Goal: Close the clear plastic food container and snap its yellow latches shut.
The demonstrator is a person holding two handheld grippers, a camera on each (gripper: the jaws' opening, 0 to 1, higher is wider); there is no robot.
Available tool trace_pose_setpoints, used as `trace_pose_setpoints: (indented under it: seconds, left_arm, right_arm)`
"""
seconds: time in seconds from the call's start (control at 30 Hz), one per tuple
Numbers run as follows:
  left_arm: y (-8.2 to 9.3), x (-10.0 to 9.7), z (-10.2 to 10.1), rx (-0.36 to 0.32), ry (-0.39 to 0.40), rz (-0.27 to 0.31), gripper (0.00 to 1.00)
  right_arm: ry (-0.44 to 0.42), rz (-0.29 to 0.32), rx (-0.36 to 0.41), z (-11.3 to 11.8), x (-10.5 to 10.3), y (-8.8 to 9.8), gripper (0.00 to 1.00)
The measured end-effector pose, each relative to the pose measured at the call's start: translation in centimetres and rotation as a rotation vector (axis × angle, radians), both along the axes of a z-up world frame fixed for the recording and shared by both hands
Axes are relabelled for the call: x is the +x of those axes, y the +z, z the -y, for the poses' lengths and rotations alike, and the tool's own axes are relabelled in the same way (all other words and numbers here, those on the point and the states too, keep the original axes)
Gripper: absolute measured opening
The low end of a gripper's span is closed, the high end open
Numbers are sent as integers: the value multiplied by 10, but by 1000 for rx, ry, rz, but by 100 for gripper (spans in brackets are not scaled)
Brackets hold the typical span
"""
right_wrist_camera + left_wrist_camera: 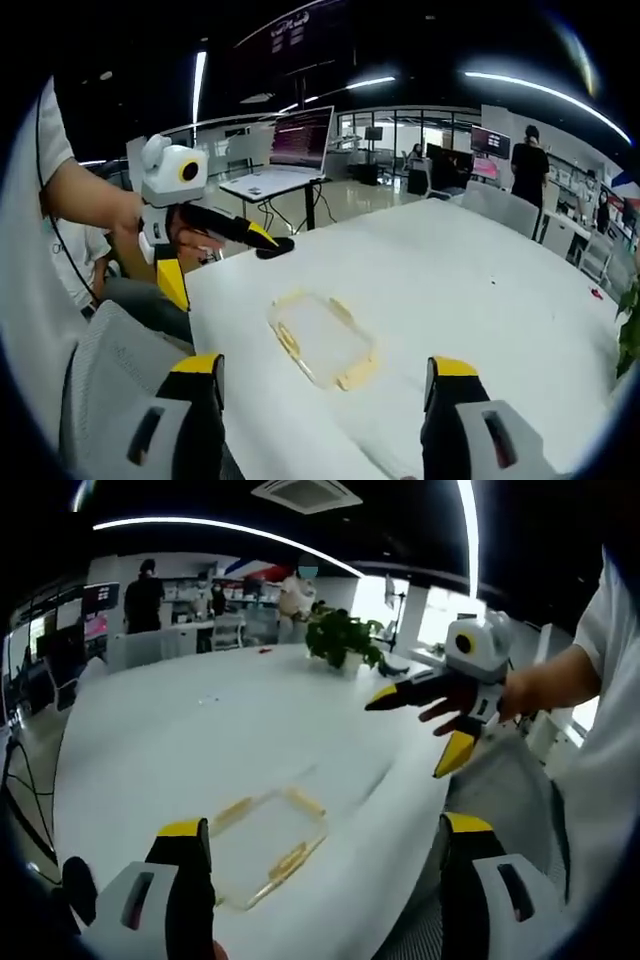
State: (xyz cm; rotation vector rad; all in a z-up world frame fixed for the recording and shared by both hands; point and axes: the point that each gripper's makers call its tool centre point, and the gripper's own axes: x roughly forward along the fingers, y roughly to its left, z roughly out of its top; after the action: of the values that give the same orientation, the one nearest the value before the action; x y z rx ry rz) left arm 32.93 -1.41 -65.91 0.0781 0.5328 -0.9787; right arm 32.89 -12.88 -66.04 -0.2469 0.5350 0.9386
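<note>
I hold both tools released, clear of the container (322, 338), which lies flat on the white tabletop (480, 280). Left tool (320, 855) and right tool (330, 385) grasp nothing. Approach step, I judge; next, descend onto the yellow latches (290, 858).

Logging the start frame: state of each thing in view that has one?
Clear plastic food container: flat on the white table, untouched; lid position unclear.
Yellow latches: too small to tell.
Left gripper: open, holding nothing.
Right gripper: open, holding nothing.
Laptop: open, screen lit.
</note>
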Motion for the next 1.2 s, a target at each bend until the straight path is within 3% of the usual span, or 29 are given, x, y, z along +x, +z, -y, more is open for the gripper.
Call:
trace_pose_setpoints:
  seconds: [0.2, 0.47, 0.7, 0.9, 1.0, 1.2]
  left_arm:
    - [-2, 7, -8, 10, -23, -26, 91]
    - [-8, 23, -23, 57, -55, 5, 91]
    - [-26, 30, -30, 152, -151, 22, 91]
    - [-31, 34, -29, 142, -203, 19, 85]
    - [-40, 38, -37, 189, -235, 20, 87]
    - [-56, 38, -48, 277, -331, 32, 86]
  right_arm:
    - [15, 2, -37, 0, 11, -8, 81]
    - [85, 34, -88, -9, 19, -16, 79]
    - [140, 39, -131, -16, 28, -24, 76]
    - [178, 9, -166, -15, 34, -36, 74]
    - [199, -4, -175, -16, 37, -41, 72]
    - [330, -24, -302, -14, 34, -61, 69]
